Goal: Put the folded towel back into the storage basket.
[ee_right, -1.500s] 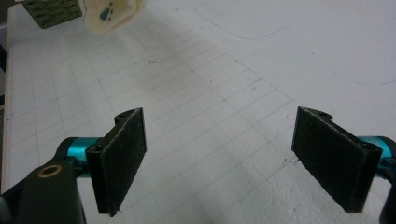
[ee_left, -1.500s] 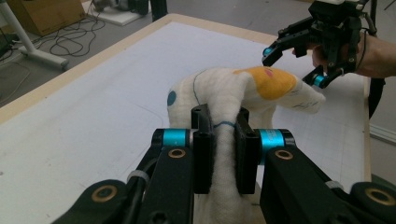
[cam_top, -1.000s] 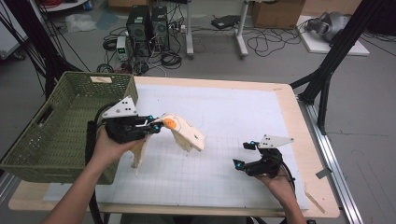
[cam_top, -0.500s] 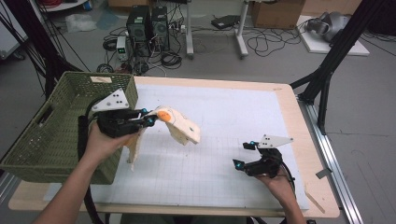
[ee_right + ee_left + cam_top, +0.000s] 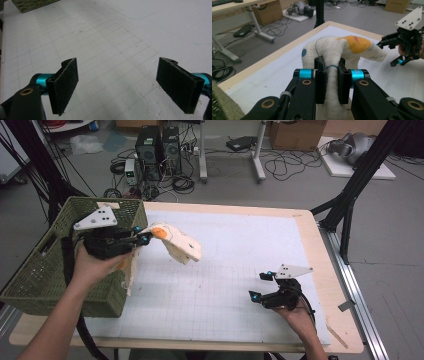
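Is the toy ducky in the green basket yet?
Not yet. Picked up already: the left gripper is clamped on the plush duck and holds it in the air, beside the green basket. Left to do, probably: move it over the basket and let go. The right gripper rests open on the table.

The left tongs [image 5: 142, 238] are raised in the left hand [image 5: 92, 267], level and pointing to the right, with the jaws clamped tightly. The right tongs [image 5: 261, 285] are held low in the right hand [image 5: 295, 312], jaws wide apart.
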A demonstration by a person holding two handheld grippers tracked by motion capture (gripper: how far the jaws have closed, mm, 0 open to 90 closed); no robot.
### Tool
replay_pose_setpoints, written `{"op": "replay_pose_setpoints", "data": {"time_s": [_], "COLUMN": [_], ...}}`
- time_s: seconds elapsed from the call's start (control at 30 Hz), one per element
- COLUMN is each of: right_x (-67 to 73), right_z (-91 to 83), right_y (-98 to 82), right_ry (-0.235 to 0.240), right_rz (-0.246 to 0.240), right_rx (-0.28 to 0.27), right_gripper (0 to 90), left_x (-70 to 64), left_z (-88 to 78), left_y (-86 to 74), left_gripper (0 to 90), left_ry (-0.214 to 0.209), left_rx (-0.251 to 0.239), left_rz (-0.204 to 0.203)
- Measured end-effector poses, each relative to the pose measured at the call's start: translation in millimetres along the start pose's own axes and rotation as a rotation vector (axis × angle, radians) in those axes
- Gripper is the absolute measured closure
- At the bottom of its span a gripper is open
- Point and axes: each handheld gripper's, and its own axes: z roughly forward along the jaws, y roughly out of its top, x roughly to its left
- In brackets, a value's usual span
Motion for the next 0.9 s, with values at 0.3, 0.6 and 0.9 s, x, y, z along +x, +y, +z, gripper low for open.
{"op": "replay_pose_setpoints", "data": {"time_s": [0.3,0.6,0.9], "right_x": [0.2,-0.3,-0.7], "right_z": [1.0,0.7,0.8], "right_y": [0.0,0.0,-0.2], "right_ry": [0.003,0.002,0.002], "right_rz": [0.000,0.004,0.002], "right_rx": [0.003,0.002,0.003], "right_gripper": [17.2,17.2,17.2], "left_x": [15.5,29.1,43.1], "left_z": [-17.2,-35.9,-53.7], "left_y": [-2.5,-4.6,-14.4], "left_gripper": [80.9,80.9,80.9], "left_ry": [0.049,0.103,0.156], "left_rx": [-0.008,-0.012,-0.013], "left_rz": [-0.024,-0.045,-0.074]}}
